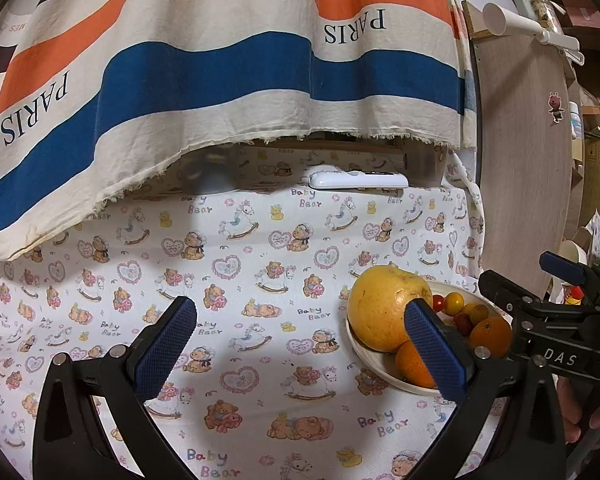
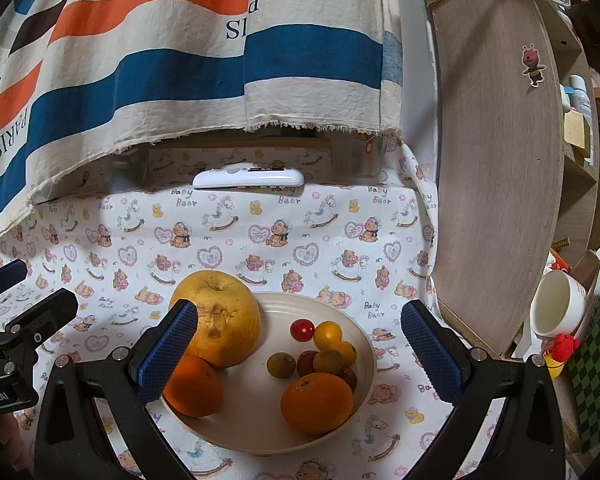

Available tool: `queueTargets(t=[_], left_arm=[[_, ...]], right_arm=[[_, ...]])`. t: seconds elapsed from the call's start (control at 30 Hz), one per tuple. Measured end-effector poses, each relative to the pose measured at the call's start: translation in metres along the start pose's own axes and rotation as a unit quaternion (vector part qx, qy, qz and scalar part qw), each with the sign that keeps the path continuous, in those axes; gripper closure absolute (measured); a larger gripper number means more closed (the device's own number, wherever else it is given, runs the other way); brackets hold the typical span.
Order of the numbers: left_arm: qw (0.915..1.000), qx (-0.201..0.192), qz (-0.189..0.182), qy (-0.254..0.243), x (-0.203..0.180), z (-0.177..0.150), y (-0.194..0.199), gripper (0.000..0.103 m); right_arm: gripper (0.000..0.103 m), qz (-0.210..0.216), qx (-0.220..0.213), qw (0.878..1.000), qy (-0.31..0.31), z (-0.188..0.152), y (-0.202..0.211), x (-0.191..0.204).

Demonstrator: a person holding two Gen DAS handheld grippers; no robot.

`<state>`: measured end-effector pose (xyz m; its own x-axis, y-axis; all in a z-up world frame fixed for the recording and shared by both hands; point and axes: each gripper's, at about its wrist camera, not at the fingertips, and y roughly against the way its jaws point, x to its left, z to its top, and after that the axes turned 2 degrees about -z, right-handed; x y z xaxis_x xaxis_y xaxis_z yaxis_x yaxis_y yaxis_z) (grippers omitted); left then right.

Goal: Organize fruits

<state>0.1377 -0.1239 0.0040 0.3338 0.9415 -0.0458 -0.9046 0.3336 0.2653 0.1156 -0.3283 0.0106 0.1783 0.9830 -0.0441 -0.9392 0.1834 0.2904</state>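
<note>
A cream bowl [image 2: 260, 436] on the teddy-bear cloth holds a big yellow pomelo [image 2: 220, 320], two oranges [image 2: 316, 402] [image 2: 194, 388] and several small red, yellow and brown fruits [image 2: 320, 350]. My right gripper [image 2: 300, 356] is open and empty, hovering over the bowl with its fingers on either side. My left gripper [image 1: 300, 352] is open and empty over bare cloth, left of the bowl [image 1: 380, 364]; its right finger [image 1: 434, 350] overlaps the pomelo [image 1: 384, 308] in view.
A white remote [image 2: 248, 178] lies at the back under a hanging striped PARIS cloth [image 2: 180, 60]. A wooden panel [image 2: 500, 160] stands on the right, with a white mug [image 2: 556, 304] and a red-yellow toy [image 2: 560, 354] beyond it.
</note>
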Motion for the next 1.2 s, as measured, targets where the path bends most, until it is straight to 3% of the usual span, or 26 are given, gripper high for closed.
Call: queueTargets(t=[1.2], left_arm=[[1.0000,0.002,0.000,0.000,-0.0001,0.0004,0.0001,0.000]], right_arm=[[0.001,0.004,0.004,1.000,0.002,-0.0005,-0.0014,-0.0025]])
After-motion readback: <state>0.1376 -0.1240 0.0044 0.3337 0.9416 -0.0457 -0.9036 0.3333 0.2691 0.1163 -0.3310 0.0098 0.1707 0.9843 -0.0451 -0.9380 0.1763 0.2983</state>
